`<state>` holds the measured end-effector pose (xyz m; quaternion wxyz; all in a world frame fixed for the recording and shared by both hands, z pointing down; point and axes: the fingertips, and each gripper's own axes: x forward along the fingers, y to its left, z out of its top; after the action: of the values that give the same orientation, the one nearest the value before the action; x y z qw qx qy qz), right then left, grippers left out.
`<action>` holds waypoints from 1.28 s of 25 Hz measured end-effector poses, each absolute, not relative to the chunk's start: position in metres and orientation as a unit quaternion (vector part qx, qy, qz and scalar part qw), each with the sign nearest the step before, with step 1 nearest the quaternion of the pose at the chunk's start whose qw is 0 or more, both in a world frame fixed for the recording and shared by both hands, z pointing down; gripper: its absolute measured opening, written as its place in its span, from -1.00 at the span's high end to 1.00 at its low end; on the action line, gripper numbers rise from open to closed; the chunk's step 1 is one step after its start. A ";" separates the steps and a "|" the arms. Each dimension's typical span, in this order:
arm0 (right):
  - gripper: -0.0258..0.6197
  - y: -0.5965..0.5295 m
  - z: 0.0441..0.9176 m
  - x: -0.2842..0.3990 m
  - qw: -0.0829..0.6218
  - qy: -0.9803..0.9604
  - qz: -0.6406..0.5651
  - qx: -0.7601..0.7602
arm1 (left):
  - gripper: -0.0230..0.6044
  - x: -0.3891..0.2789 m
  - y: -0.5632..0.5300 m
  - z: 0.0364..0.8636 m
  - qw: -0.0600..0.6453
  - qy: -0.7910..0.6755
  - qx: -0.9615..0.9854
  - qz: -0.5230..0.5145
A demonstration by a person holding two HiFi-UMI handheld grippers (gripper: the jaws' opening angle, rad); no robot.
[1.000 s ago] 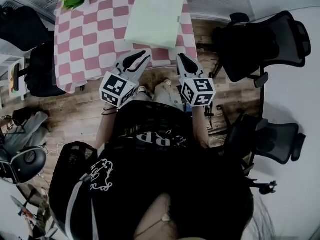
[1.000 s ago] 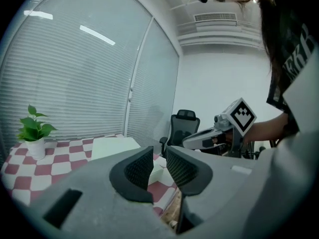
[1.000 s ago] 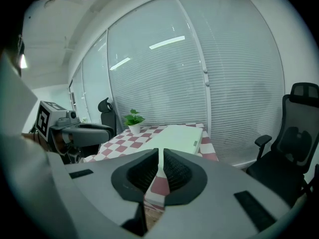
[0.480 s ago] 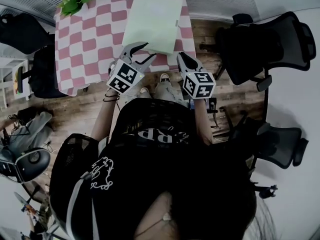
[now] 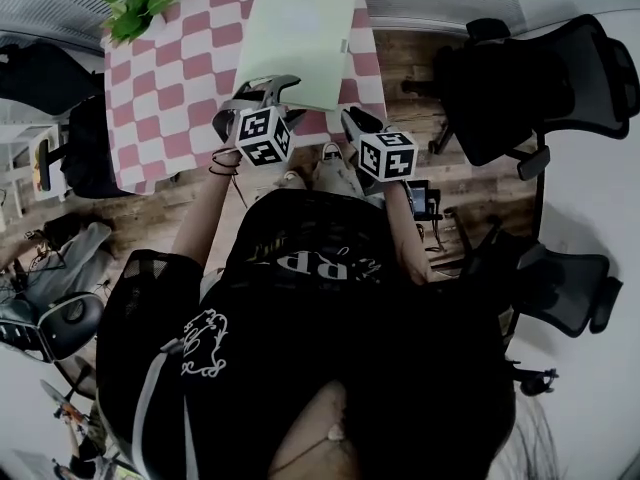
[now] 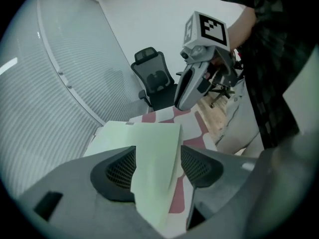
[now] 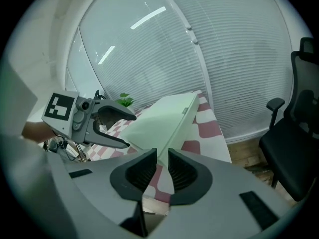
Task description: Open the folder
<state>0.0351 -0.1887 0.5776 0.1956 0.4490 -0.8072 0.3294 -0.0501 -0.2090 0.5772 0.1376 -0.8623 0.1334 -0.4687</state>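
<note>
A pale green folder [image 5: 298, 38] lies shut on the pink-and-white checked table [image 5: 160, 78]. My left gripper [image 5: 270, 93] is at the folder's near edge. Its jaws have just been opening and stand wide. In the left gripper view [image 6: 157, 158] the folder's [image 6: 149, 143] near corner lies between the pads, which do not press on it. My right gripper [image 5: 350, 118] hovers at the table's near edge, right of the folder. In the right gripper view [image 7: 162, 156] its jaws leave only a narrow slit with nothing in it, and the folder [image 7: 164, 118] lies just beyond.
A potted plant [image 5: 130, 10] stands at the table's far left corner. Black office chairs [image 5: 530, 78] stand to the right, another chair [image 5: 85, 138] to the left. A glass wall with blinds [image 7: 239, 49] runs behind the table. The person's legs are under the near edge.
Both grippers have moved forward and down to the table's near edge. The left gripper has rolled, and its jaws have opened round the folder's near corner.
</note>
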 end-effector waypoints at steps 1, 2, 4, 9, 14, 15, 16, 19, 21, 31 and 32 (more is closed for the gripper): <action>0.81 -0.189 0.582 0.034 0.201 -0.809 0.331 0.443 | 0.03 -0.047 -0.211 0.581 0.140 0.125 -0.860 -0.475; 0.81 -0.190 0.585 0.032 0.204 -0.810 0.333 0.437 | 0.02 -0.044 -0.212 0.585 0.144 0.115 -0.856 -0.484; 0.81 -0.190 0.591 0.030 0.206 -0.811 0.341 0.428 | -0.07 -0.043 -0.214 0.595 0.163 0.094 -0.840 -0.509; 0.81 -0.193 0.597 0.025 0.205 -0.813 0.355 0.414 | -0.14 -0.053 -0.223 0.618 0.206 0.078 -0.793 -0.568; 0.81 -0.196 0.602 0.027 0.209 -0.813 0.360 0.407 | 0.00 -0.055 -0.223 0.612 0.153 0.094 -0.817 -0.547; 0.81 -0.196 0.603 0.027 0.211 -0.813 0.360 0.405 | 0.06 -0.055 -0.221 0.611 0.146 0.092 -0.821 -0.545; 0.81 -0.195 0.605 0.027 0.212 -0.814 0.361 0.403 | 0.15 -0.056 -0.219 0.612 0.142 0.089 -0.823 -0.543; 0.81 -0.195 0.609 0.025 0.216 -0.815 0.364 0.397 | 0.35 -0.056 -0.212 0.613 0.141 0.087 -0.827 -0.536; 0.81 -0.195 0.610 0.025 0.217 -0.816 0.365 0.393 | 0.44 -0.056 -0.210 0.613 0.137 0.090 -0.831 -0.531; 0.81 -0.194 0.613 0.025 0.226 -0.815 0.370 0.384 | 0.55 -0.056 -0.207 0.600 0.121 0.082 -0.847 -0.510; 0.81 -0.195 0.613 0.025 0.226 -0.815 0.370 0.384 | 0.57 -0.056 -0.207 0.599 0.122 0.082 -0.848 -0.509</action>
<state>0.0252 -0.1945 0.6131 0.2264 0.3839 -0.8151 0.3700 -0.0561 -0.2068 0.5994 0.1224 -0.8479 0.0819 -0.5092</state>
